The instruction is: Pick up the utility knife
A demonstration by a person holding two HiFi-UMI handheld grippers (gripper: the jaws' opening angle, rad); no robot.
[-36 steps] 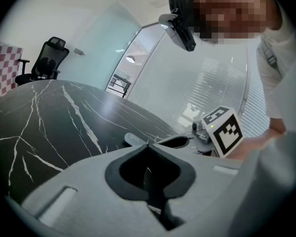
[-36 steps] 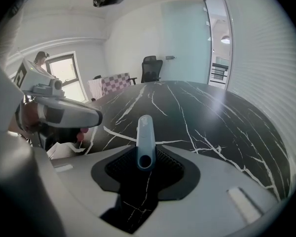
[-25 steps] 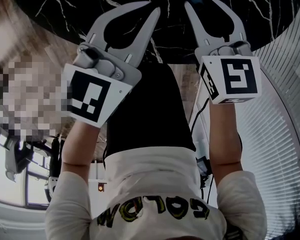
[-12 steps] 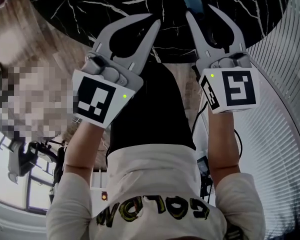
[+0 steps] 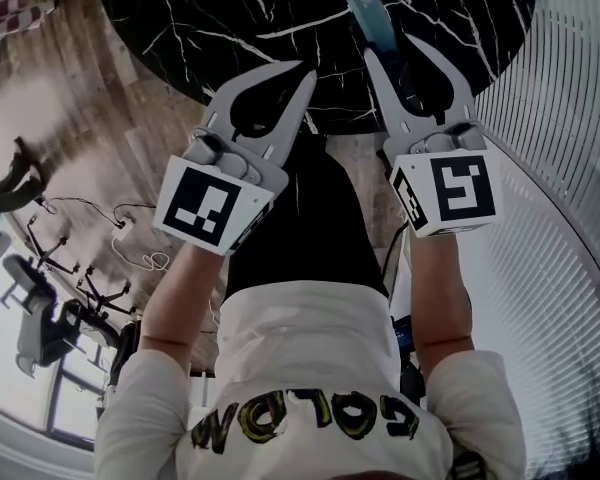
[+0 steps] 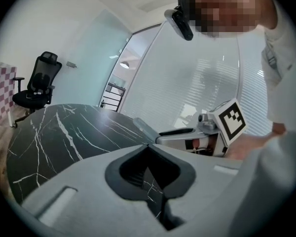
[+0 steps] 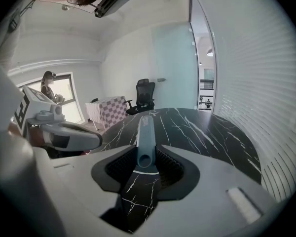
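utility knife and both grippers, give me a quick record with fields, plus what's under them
utility knife: blue-grey, one end clamped in the right gripper, the rest sticking out ahead, apparently clear of the table
right gripper: shut on the utility knife
left gripper: fingers together, nothing between them
table: round, black marble with white veins, below both grippers
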